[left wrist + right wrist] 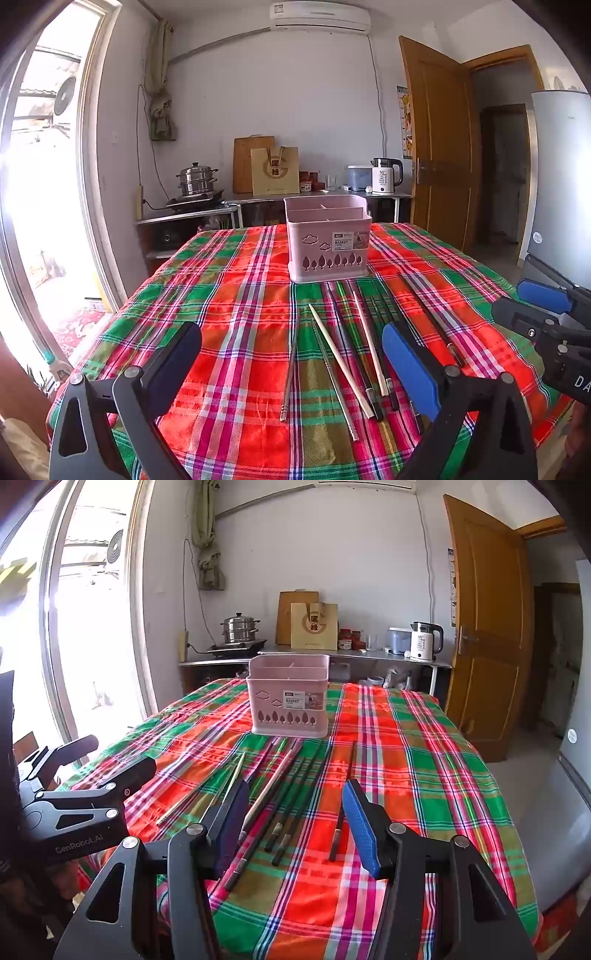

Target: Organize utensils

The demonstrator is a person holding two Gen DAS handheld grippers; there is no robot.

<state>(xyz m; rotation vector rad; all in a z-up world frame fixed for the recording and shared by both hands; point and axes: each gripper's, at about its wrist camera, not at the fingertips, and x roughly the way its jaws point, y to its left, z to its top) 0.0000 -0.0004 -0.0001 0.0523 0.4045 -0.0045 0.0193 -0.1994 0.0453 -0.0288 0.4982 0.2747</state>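
Note:
Several chopsticks lie side by side on the plaid tablecloth (229,295), in front of an empty pink divided basket (328,240). Among them are pale wooden chopsticks (341,362), metal chopsticks (290,373) and dark chopsticks (430,319). My left gripper (291,334) hovers open above their near ends and holds nothing. In the right wrist view my right gripper (295,790) is open too, low over the dark chopsticks (291,801) and empty; the basket (290,701) stands beyond. Each gripper shows at the edge of the other's view: the right gripper (511,299) and the left gripper (118,755).
Behind the table a counter (317,195) carries a steel steamer pot (195,179), a paper bag (275,170) and a white kettle (384,175). A wooden door (439,147) and a grey fridge (561,177) stand at the right. A glass sliding door (48,147) fills the left.

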